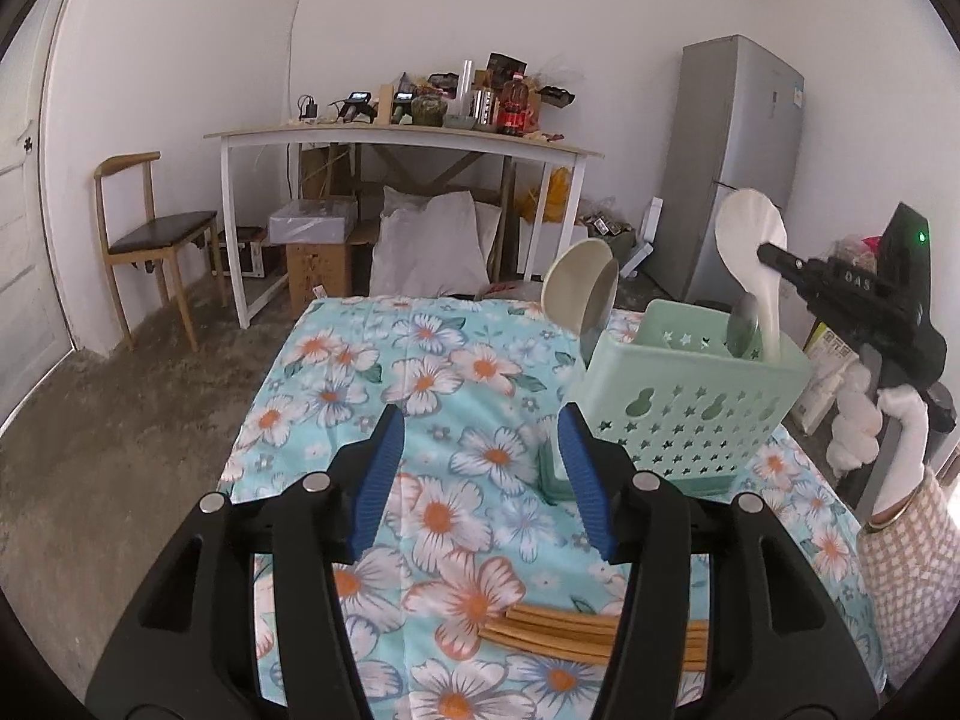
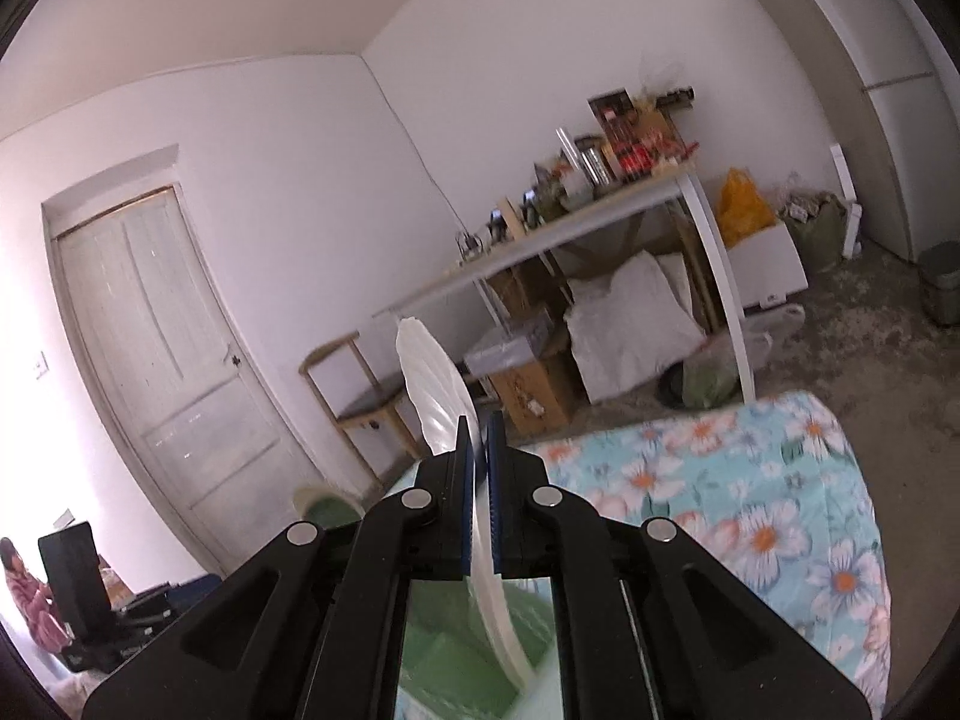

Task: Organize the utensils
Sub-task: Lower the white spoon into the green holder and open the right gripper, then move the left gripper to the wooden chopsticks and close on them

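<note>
One white spoon (image 1: 750, 240) clamped in right gripper (image 1: 774, 255), lowering into green caddy (image 1: 690, 396); left gripper (image 1: 480, 480) released, empty; next, release spoon, fetch chopsticks (image 1: 576, 630) at tabletop's near edge

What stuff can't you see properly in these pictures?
- Wooden sticks, left wrist view: the left gripper covers their ends, so no count.
- White spoon: its handle tip sinks into the green holder, hidden by the wall.
- Right wrist view: the right gripper blocks most of the holder; only blurred green shows.
- Things on the far white table: too small to name surely.
</note>
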Action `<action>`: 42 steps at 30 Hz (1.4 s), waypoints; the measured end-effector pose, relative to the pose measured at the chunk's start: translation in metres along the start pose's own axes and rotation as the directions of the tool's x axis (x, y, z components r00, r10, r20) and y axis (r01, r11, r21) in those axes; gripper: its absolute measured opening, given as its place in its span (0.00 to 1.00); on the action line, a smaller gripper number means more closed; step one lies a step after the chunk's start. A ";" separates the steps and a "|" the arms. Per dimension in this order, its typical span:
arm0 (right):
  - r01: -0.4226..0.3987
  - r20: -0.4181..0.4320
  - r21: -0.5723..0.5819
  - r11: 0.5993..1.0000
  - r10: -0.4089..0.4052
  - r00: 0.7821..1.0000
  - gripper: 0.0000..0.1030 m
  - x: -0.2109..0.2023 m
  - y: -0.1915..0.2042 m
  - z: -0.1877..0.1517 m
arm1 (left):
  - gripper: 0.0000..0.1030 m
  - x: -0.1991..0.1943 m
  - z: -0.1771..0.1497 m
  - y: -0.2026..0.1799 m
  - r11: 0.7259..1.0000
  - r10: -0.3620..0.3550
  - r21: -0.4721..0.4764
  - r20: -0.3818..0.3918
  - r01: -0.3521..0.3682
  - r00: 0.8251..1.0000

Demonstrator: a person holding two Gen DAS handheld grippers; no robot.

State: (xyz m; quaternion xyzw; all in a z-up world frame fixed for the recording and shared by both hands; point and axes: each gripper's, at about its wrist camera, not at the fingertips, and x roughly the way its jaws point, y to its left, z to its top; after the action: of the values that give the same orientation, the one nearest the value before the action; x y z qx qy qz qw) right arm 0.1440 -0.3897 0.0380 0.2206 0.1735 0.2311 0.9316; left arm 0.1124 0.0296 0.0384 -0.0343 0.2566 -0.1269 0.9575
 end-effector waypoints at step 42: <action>0.111 -0.355 0.254 0.961 -0.015 0.935 0.29 -0.121 0.020 -0.177 | 0.26 0.037 -0.120 0.010 0.795 -0.421 -0.575 -0.294 0.193 0.858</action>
State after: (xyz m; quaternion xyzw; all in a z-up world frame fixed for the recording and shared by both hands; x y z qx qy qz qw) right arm -0.0388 -0.3762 -0.0742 0.2950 0.3730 0.2105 0.8541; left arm 0.0856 0.0297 -0.0849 -0.3099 0.4658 -0.2134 0.8009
